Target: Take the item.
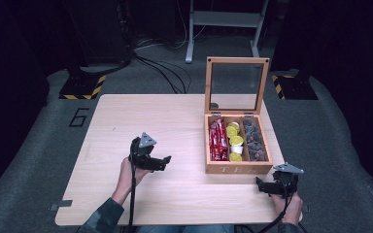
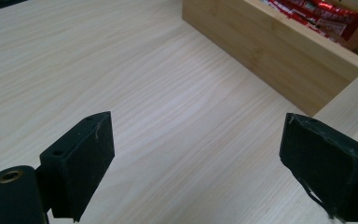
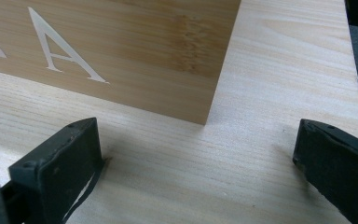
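From the high view, a wooden tea box (image 1: 238, 167) sits on the right half of the table (image 1: 175, 131), its glass-paned lid (image 1: 236, 86) standing upright. Three compartments show: red packets (image 1: 217, 141) on the left, yellow-topped capsules (image 1: 234, 141) in the middle, dark grey pieces (image 1: 254, 138) on the right. The left gripper (image 1: 161, 162) hangs over bare wood, well left of the box and pointing toward it. The right gripper (image 1: 262, 186) sits just beside the box's near right corner, low to the table.

In the left gripper view, the jaws stand wide apart with nothing between them; the box's side wall (image 2: 270, 51) lies ahead, the red packets (image 2: 321, 16) visible over its rim.

In the right gripper view, the jaws are likewise spread and empty, framing the box's front corner (image 3: 205, 70) with its pale lettering (image 3: 60, 49).

The work looks like an approach to the box, either to draw something out or to shut the lid. To do it well, I would steady the box with the right gripper at its corner before the left reaches in, and come over the rim from above rather than nudging the wall sideways, since a light box may slide.
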`<state>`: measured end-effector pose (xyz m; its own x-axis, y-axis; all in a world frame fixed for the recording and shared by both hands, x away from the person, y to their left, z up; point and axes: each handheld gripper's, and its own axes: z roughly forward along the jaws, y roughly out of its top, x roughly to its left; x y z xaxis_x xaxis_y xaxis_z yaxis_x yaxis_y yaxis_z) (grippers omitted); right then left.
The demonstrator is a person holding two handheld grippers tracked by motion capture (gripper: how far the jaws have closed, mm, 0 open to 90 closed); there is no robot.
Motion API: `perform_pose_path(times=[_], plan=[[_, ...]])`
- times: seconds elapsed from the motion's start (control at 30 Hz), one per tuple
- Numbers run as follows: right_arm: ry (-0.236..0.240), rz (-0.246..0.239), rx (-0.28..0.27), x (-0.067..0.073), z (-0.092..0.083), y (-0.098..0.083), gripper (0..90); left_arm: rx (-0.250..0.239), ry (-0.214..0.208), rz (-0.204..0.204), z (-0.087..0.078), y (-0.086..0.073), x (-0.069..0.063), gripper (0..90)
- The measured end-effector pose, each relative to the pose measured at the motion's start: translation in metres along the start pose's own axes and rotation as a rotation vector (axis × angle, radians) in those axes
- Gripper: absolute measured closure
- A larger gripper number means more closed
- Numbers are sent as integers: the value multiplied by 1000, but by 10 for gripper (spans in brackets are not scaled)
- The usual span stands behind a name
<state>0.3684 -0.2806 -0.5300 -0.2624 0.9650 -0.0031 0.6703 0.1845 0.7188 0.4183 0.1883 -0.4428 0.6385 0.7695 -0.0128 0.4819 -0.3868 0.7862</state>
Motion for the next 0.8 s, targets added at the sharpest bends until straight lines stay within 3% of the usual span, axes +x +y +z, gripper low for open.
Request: perform_pose_path(times=[0.8], plan=[[2, -2, -2, 0, 0, 0, 9, -18, -70, 52, 44, 60, -37, 71]])
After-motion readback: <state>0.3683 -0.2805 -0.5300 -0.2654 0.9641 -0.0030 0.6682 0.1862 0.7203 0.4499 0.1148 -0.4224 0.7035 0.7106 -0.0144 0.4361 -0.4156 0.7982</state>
